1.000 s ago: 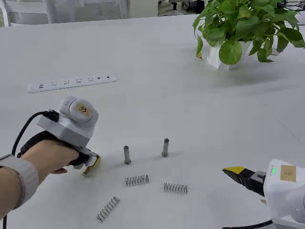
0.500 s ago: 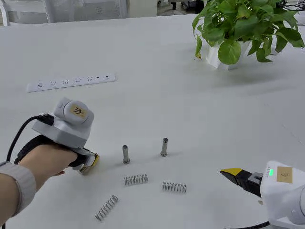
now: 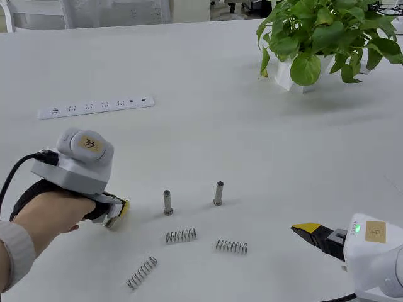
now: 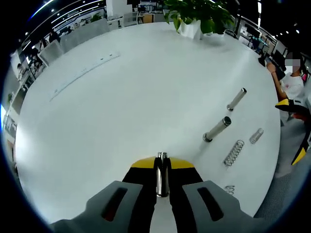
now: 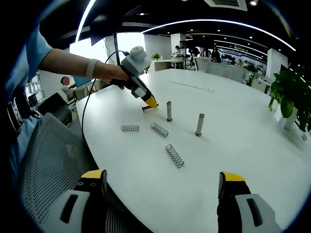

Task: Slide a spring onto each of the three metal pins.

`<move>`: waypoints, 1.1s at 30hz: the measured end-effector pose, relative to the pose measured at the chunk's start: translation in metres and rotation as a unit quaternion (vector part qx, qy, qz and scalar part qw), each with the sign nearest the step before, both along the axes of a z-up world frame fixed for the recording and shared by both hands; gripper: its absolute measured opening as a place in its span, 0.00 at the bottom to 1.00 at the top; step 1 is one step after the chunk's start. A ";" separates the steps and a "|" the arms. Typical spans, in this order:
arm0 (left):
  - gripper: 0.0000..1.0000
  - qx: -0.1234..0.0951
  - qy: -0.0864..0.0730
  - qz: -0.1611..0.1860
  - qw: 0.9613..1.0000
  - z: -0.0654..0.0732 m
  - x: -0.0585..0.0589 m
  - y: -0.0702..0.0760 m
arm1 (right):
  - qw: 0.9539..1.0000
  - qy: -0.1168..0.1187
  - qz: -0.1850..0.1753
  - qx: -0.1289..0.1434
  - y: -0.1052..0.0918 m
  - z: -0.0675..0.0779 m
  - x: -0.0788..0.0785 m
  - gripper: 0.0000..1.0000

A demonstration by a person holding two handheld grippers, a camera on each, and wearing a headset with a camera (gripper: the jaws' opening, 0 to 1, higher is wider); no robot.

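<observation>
Steel pin [image 4: 162, 174] sat clamped in left gripper [image 3: 118, 211], near table [image 3: 208, 113]. Second pin [image 3: 167, 202], third pin [image 3: 218, 193] stood upright. Springs [image 3: 181, 236] lay loose nearby. Right gripper [image 5: 163, 177] gaped wide, empty. Springs judged light, squashy, rolling: pinch mid-coil gently.

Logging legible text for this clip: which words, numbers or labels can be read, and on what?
On left gripper, sticker: handwritten, too blurred to read.
On right gripper, sticker: handwritten, too blurred to read.
On power strip: no readable print.
No other text.
</observation>
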State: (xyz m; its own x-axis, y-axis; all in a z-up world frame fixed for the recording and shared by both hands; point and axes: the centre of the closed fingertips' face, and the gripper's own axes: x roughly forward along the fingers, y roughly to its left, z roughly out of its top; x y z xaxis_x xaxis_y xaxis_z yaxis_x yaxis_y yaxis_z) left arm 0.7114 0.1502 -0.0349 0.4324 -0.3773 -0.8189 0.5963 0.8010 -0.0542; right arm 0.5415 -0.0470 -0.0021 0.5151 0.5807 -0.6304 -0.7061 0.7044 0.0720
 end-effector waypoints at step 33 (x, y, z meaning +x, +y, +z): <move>0.05 -0.017 -0.036 -0.006 0.999 0.031 -0.014 0.011 | 1.000 0.003 0.016 0.000 0.010 -0.002 -0.002 0.95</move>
